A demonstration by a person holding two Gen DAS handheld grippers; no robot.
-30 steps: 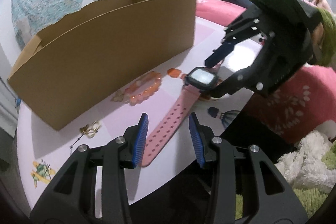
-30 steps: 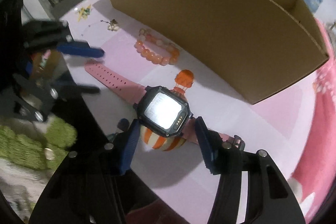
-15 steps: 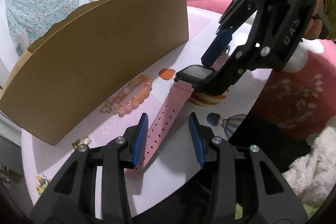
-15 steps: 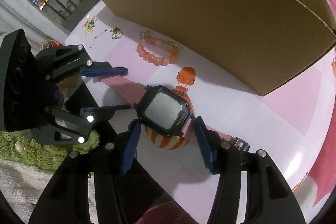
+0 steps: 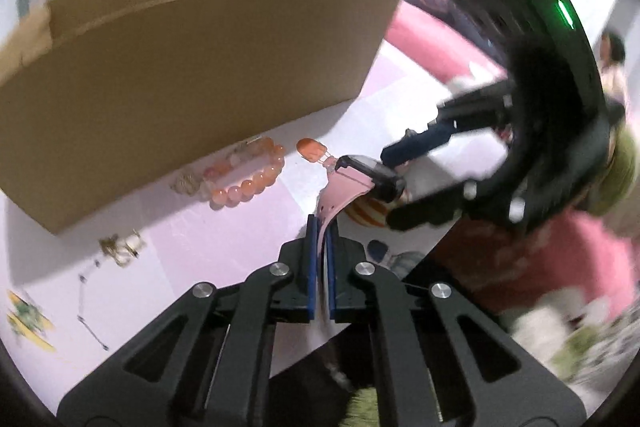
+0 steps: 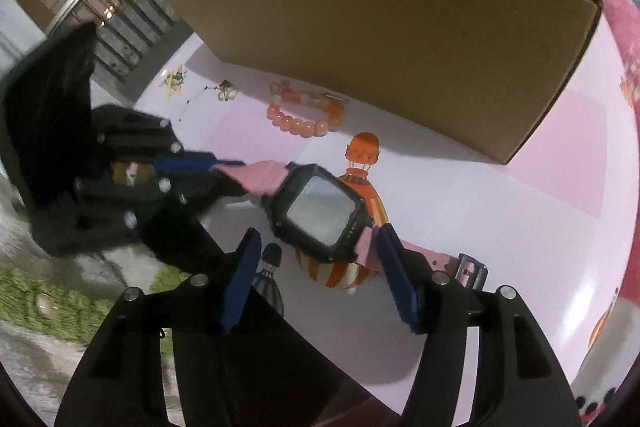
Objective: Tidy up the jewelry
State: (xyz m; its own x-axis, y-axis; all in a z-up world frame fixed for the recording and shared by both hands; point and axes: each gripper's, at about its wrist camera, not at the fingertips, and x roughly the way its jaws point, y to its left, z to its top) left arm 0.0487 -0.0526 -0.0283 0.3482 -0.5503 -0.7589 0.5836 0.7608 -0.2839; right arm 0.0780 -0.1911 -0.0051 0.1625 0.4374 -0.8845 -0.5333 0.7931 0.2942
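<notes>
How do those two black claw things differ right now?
The left gripper is shut on the watch's pink strap; the right gripper stands apart, jaws opening, around the watch's body without pressing it. The left points along the strap; the right straddles the screen. Both have blue pads on black fingers.

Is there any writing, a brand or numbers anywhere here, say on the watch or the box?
None can be read.
Watch screen: glare only, no digits show.
Box: plain cardboard, no print.
Tablecloth: balloon pictures only, no words.
</notes>
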